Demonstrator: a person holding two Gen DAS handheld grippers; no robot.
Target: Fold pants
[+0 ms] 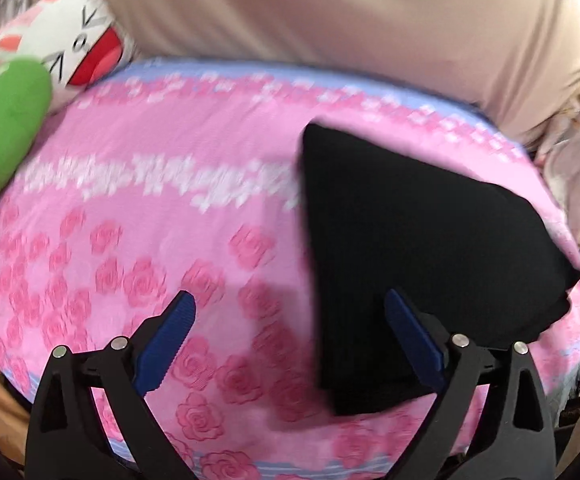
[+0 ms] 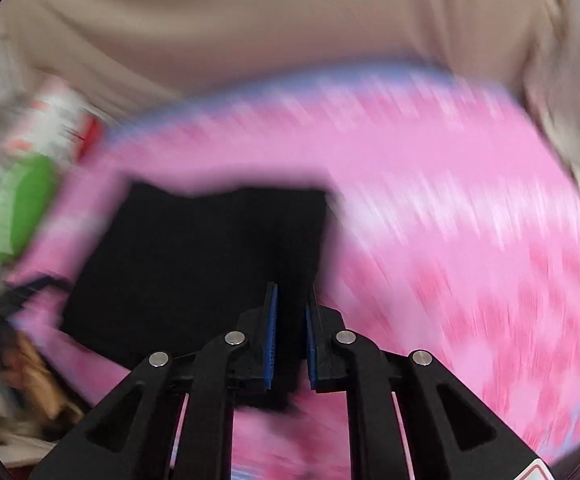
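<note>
1. Pants (image 1: 406, 248), black and folded into a compact stack, lie on the pink rose-print sheet (image 1: 137, 216); only the left wrist view shows them sharply, beside a green plush (image 1: 5, 132) far left.
2. Left gripper (image 1: 290, 336) hovers low over the sheet, jaws spread wide, holding nothing.
3. Right gripper (image 2: 292, 336), in a blurred view, has its jaws nearly closed, pinching the pants' near edge.
</note>
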